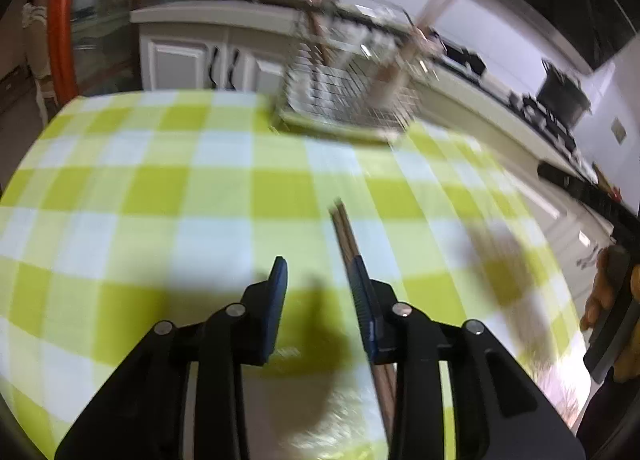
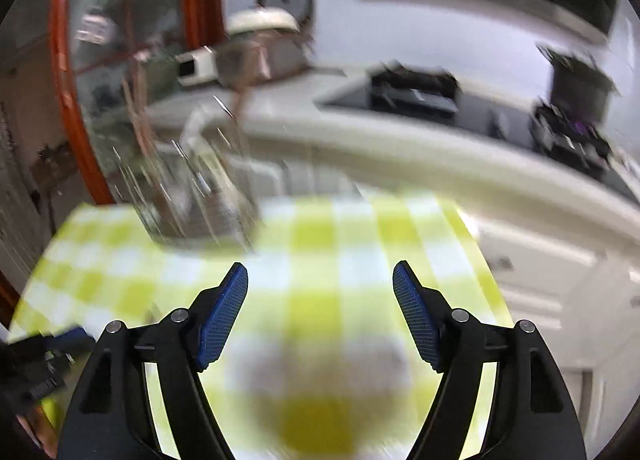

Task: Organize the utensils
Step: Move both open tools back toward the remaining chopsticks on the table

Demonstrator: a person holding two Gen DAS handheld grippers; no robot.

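Partly hidden behind the left gripper's (image 1: 318,274) right finger, wooden chopsticks (image 1: 345,228) are lying ungrasped on the checked tablecloth (image 1: 160,188). Its fingers are standing apart. Right gripper (image 2: 320,280) is hanging spread wide and empty; the wire rack (image 2: 192,196) at the tabletop's far edge is blurring.

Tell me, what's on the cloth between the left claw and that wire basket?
In the left wrist view, only bare checked tablecloth lies between the left claw and the wire basket. A pair of chopsticks runs along the claw's right finger, ending short of the basket.
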